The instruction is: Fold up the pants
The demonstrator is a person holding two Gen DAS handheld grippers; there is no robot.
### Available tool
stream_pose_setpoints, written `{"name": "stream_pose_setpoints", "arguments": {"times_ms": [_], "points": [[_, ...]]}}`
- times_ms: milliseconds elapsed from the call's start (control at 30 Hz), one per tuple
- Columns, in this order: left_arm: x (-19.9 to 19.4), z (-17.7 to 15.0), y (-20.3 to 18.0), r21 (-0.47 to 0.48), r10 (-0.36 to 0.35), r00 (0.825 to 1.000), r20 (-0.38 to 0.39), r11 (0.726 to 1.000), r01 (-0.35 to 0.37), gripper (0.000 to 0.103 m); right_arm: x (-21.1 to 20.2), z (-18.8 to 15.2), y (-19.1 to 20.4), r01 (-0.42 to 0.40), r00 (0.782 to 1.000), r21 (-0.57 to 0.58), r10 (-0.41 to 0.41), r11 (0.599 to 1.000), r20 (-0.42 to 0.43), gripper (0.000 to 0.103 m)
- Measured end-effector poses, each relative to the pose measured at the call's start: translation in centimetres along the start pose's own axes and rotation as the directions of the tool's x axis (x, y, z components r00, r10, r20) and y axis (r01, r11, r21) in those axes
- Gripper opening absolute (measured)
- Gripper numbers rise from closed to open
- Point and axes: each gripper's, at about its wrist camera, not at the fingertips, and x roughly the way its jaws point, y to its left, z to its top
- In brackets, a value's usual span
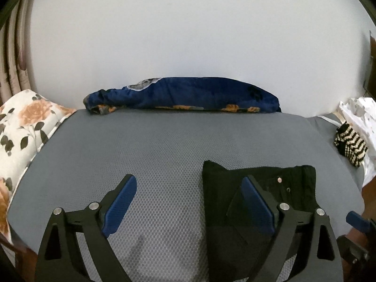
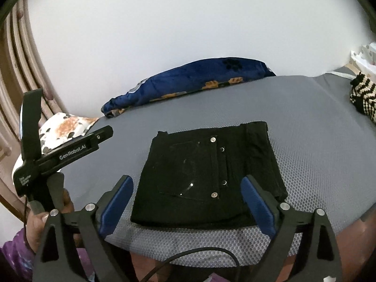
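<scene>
Both the right gripper (image 2: 188, 202) and left gripper (image 1: 190, 202) stand wide open, holding nothing; the black pants (image 2: 206, 176) lie folded square on the grey mattress (image 2: 317, 141), so folding looks finished, needing only withdrawal

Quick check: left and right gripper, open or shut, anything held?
Left gripper: open, nothing between its pads.
Right gripper: open, holding nothing; the folded black pants lie flat on the grey bed.
</scene>
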Motion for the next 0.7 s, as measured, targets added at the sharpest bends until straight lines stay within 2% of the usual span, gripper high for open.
{"name": "stream_pose_setpoints", "arguments": {"times_ms": [200, 267, 333, 467, 533, 700], "points": [[0.3, -0.2, -0.5, 0.018, 0.007, 1.000, -0.016, 1.000, -0.007, 0.091, -0.1, 0.3, -0.6, -0.005, 1.000, 0.004, 0.005, 1.000, -0.005, 0.092], [0.7, -0.3, -0.6, 0.023, 0.005, 1.000, -0.030, 1.000, -0.004, 0.091, -0.1, 0.8, -1.5, -0.008, 1.000, 0.009, 0.008, 1.000, -0.012, 0.097], [1.7, -0.4, -0.6, 0.032, -0.008, 0.998, -0.059, 0.999, 0.010, 0.097, 0.2, 1.2, -2.6, 0.011, 1.000, 0.004, -0.011, 1.000, -0.028, 0.097], [3.6, -1.2, -0.6, 0.056, 0.031, 0.994, -0.100, 0.998, -0.025, 0.097, 1.2, 1.8, -6.9, 0.078, 0.995, 0.035, -0.076, 0.996, -0.069, 0.097], [4.5, -1.5, -0.5, 0.062, 0.035, 0.993, -0.111, 0.998, -0.028, 0.097, 1.9, 2.0, -8.9, 0.083, 0.993, 0.069, -0.077, 0.994, -0.091, 0.097], [8.4, -2.5, 0.1, 0.049, -0.028, 0.971, -0.237, 0.998, 0.040, 0.097, 4.4, 2.1, -13.5, 0.075, 0.985, 0.148, -0.050, 0.986, -0.168, 0.097]]}}
